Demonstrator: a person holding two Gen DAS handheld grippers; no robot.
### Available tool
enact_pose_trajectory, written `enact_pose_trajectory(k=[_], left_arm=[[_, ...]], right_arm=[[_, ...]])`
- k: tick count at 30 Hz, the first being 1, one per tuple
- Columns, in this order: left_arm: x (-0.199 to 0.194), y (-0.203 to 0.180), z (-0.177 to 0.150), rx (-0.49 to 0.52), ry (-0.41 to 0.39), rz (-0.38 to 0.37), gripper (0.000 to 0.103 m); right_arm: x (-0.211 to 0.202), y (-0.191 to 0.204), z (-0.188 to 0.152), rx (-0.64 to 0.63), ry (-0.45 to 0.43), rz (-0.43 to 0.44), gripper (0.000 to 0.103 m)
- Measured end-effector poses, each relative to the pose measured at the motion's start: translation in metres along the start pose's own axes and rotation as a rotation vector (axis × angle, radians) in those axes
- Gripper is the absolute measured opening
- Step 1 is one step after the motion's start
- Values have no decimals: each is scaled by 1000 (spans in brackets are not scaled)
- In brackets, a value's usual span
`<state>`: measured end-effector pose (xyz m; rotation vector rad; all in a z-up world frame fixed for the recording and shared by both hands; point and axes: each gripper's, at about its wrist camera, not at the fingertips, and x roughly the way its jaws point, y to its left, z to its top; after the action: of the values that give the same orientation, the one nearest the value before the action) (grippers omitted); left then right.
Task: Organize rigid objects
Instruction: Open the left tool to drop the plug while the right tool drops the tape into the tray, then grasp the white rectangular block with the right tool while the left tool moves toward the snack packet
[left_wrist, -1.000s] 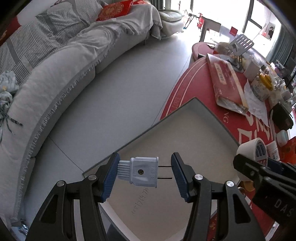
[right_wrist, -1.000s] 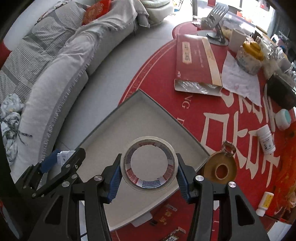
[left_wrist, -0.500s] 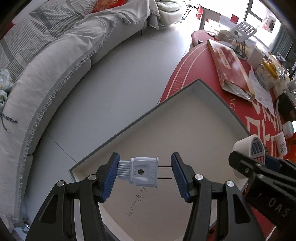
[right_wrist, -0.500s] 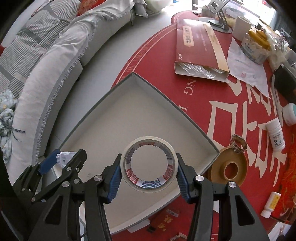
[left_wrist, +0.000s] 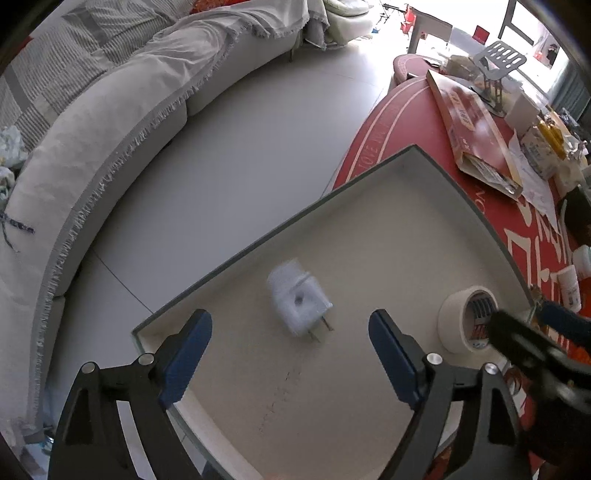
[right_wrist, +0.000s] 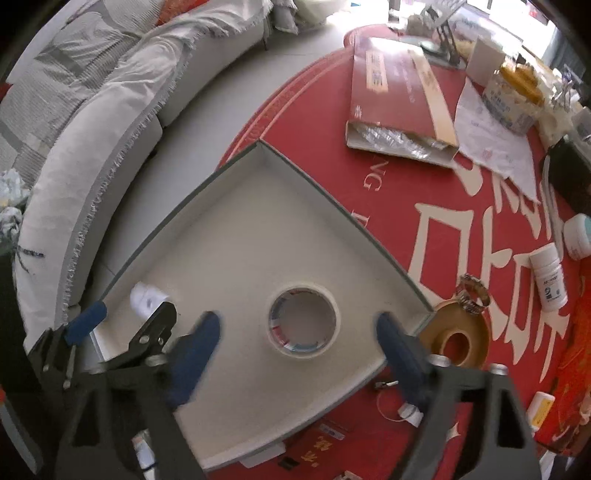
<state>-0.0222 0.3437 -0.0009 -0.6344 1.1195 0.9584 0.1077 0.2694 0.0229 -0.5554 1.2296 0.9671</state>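
The white plug (left_wrist: 298, 302) lies blurred inside the grey box lid (left_wrist: 369, 177), apart from the left gripper (left_wrist: 290, 332), whose jaws have just been opening and grip nothing. Right of it, the tape roll (right_wrist: 303, 319) rests in the lid between the right gripper (right_wrist: 297, 334)'s freshly opened jaws, touching neither.

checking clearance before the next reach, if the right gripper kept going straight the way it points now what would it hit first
Most likely the white tape roll lying flat in the grey tray, straight ahead of the open right gripper. The jaws have just opened and the roll lies free between them; depth is unclear.
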Motion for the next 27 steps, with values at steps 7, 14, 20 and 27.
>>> enact_pose_trajectory(k=[7,14,20,27], left_arm=[[-15,19,-11,-58,-27,-77,103],[-35,31,-25,-89,-51,-109,103],[-44,49,-39,-130,-44,-112,103],[-52,45,-63,-107,-40,-102,103]], right_arm=[[-37,-2,-89,-206,-113,-17,89],[5,39,-144,-516,-50,-23,89],[35,64,-135,-594,-46,-33,90],[27,61,-143,-580,-32,-19,52]])
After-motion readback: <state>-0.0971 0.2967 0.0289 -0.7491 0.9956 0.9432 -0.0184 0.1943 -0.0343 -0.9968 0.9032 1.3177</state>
